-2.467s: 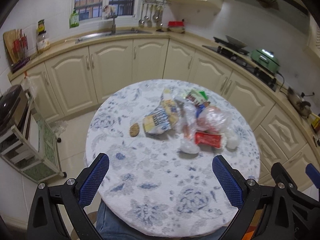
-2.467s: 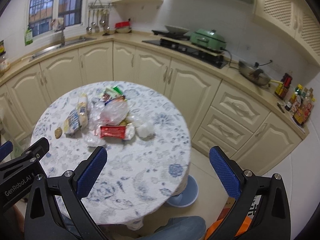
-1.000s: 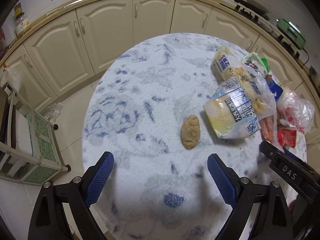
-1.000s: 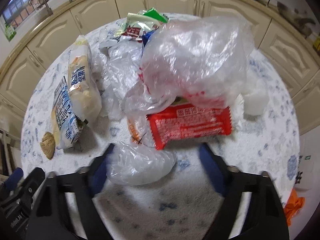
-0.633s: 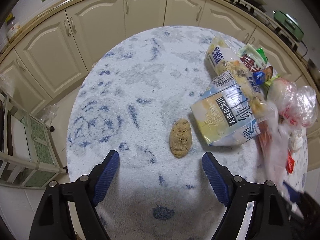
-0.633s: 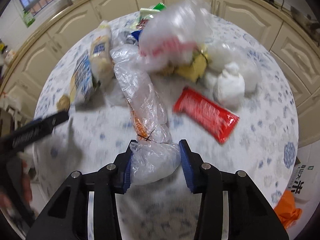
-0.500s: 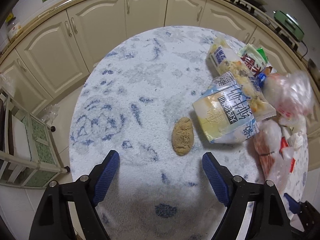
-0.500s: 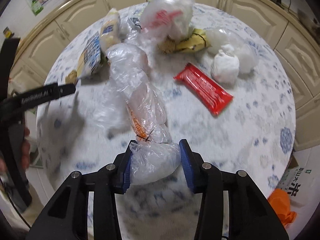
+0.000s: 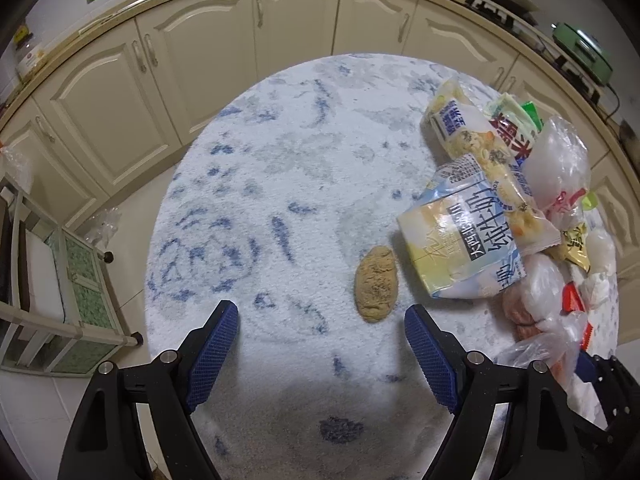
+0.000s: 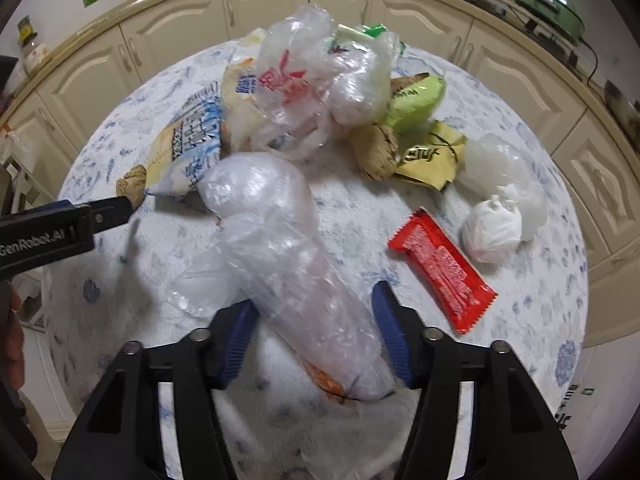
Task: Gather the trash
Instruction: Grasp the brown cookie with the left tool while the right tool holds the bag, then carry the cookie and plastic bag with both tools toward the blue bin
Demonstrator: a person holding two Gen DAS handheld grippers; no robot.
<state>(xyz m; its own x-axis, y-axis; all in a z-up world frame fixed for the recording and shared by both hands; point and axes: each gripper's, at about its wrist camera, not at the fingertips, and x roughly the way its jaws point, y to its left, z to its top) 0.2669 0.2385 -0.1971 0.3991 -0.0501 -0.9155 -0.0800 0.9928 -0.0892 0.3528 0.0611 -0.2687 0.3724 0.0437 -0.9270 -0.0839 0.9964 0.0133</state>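
Trash lies on a round table (image 9: pixel 280 160) with a blue-patterned cloth. My right gripper (image 10: pixel 314 300) holds a long clear plastic bag (image 10: pixel 288 248) between its blue pads, and its jaws are still closing on it. Beyond it lie a red wrapper (image 10: pixel 440 268), a knotted white bag (image 10: pixel 492 228), a clear bag with red print (image 10: pixel 296 84) and a milk pouch (image 10: pixel 188 148). My left gripper (image 9: pixel 320 312) hangs open over the cloth. A brown biscuit (image 9: pixel 376 284) lies just ahead of its right finger, next to the milk pouch (image 9: pixel 464 240).
Green and yellow wrappers (image 10: pixel 424 132) and a second brown biscuit (image 10: pixel 376 152) sit in the pile. Cream cabinets (image 9: pixel 240 40) curve round the table's far side. A low shelf cart (image 9: pixel 48 280) stands on the floor at the left.
The right gripper closed on the clear bag and pulled it out of the pile, which shifted and uncovered more wrappers. The left gripper narrowed slightly and stayed over the biscuit.
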